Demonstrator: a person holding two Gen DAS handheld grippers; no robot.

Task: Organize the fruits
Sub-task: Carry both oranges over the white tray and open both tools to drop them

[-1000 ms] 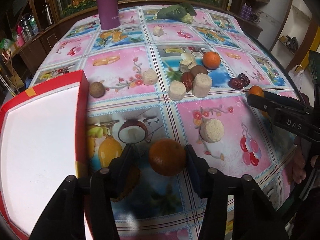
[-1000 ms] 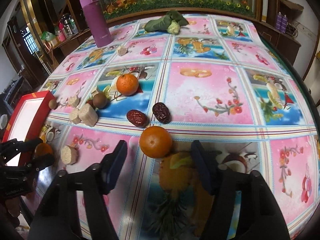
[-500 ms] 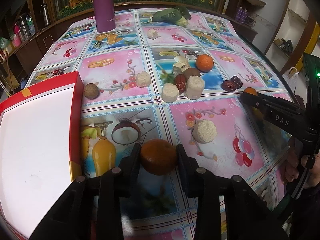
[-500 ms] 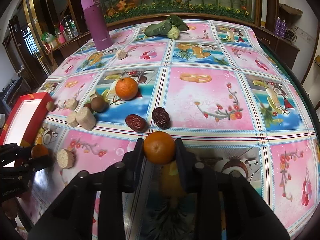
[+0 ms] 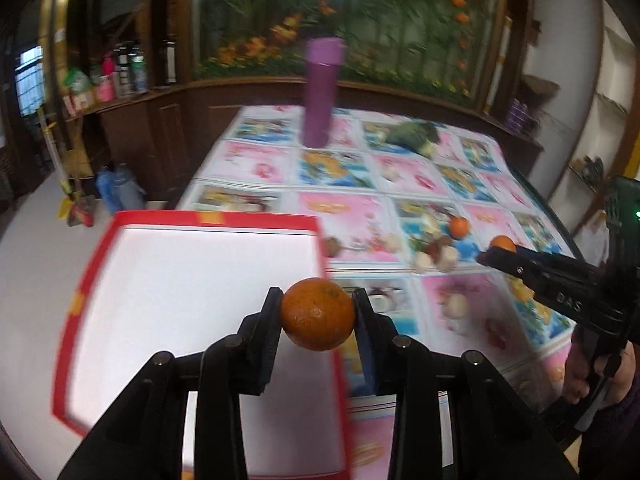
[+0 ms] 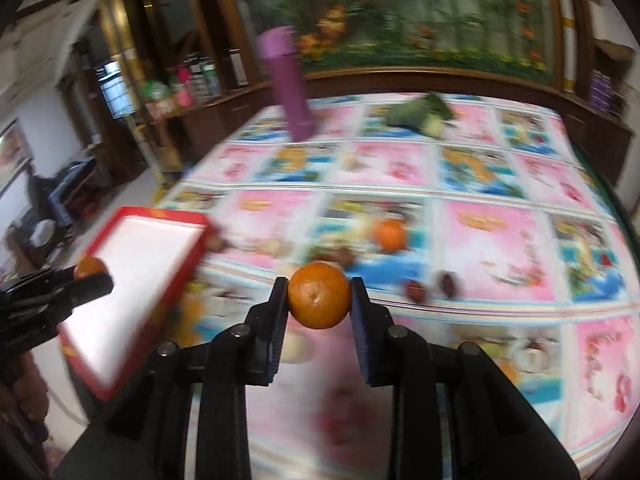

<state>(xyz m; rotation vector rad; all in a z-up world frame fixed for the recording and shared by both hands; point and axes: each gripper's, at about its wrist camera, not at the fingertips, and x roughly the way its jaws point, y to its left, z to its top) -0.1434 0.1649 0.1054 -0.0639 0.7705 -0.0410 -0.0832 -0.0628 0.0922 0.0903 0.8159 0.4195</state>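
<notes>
My left gripper [image 5: 318, 312] is shut on an orange [image 5: 318, 314] and holds it in the air over the right edge of the red box with a white inside [image 5: 192, 280]. My right gripper [image 6: 319, 296] is shut on another orange [image 6: 319, 295], lifted above the tablecloth. The red box [image 6: 140, 256] lies to its left. A third orange [image 6: 389, 234] rests on the table among dates [image 6: 416, 291] and pale fruit chunks [image 5: 446, 258]. Each gripper shows in the other's view, the left [image 6: 90, 274] and the right [image 5: 500, 250].
A purple flask [image 5: 320, 92] stands at the far side of the table. A green leafy vegetable [image 5: 414, 136] lies to its right. The patterned tablecloth [image 6: 500, 248] covers the table. Both views are motion-blurred.
Both grippers closed on their oranges and lifted them off the table. The left one moved left, over the red box's edge. The right one rose and swung left.
</notes>
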